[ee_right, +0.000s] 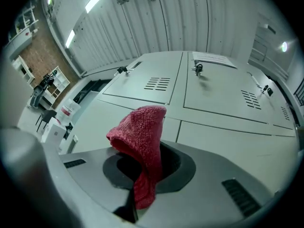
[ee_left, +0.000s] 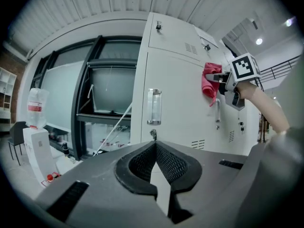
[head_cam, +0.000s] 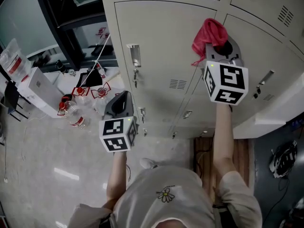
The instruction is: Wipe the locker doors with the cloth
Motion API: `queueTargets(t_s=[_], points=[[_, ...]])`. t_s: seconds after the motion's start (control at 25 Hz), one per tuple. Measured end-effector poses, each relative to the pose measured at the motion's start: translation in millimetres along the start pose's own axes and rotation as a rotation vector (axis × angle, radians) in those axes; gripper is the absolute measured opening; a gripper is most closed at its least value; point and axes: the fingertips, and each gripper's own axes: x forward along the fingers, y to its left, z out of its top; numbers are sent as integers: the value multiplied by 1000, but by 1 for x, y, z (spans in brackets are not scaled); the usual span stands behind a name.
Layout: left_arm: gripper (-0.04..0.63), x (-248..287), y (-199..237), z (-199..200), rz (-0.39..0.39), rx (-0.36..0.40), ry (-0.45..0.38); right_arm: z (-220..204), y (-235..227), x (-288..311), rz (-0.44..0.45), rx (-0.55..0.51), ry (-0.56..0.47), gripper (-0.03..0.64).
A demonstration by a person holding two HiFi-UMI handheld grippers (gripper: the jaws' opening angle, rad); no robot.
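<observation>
Beige metal locker doors [head_cam: 161,42] fill the upper part of the head view. My right gripper [head_cam: 222,50] is raised high and shut on a red cloth [head_cam: 209,33], which bunches up beyond the jaws at the seam between two doors. In the right gripper view the red cloth [ee_right: 140,139] stands up out of the right gripper [ee_right: 142,163], with vented doors [ee_right: 152,82] behind it. My left gripper [head_cam: 124,96] hangs lower left, shut and empty, clear of the lockers. In its own view the left gripper [ee_left: 154,147] faces a door handle [ee_left: 153,106], and the cloth [ee_left: 209,82] shows far right.
Left of the lockers are a dark-framed window [head_cam: 71,13], a white box [head_cam: 38,87] and several red-capped water bottles [head_cam: 76,113] on the shiny floor. A white ledge [head_cam: 280,113] juts out at right, with a helmet-like object [head_cam: 284,156] below it.
</observation>
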Motion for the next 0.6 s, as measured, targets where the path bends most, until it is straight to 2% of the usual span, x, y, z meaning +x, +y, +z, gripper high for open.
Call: queueTargets(t_s=[0.24,0.6], points=[[17,-2,5,2,5,-13,-10,-14,-29,-11,-43,-14,40,32],[17,-7,6,2,7,-21,-9,-17,-38,-13,-87,-9,72,31]])
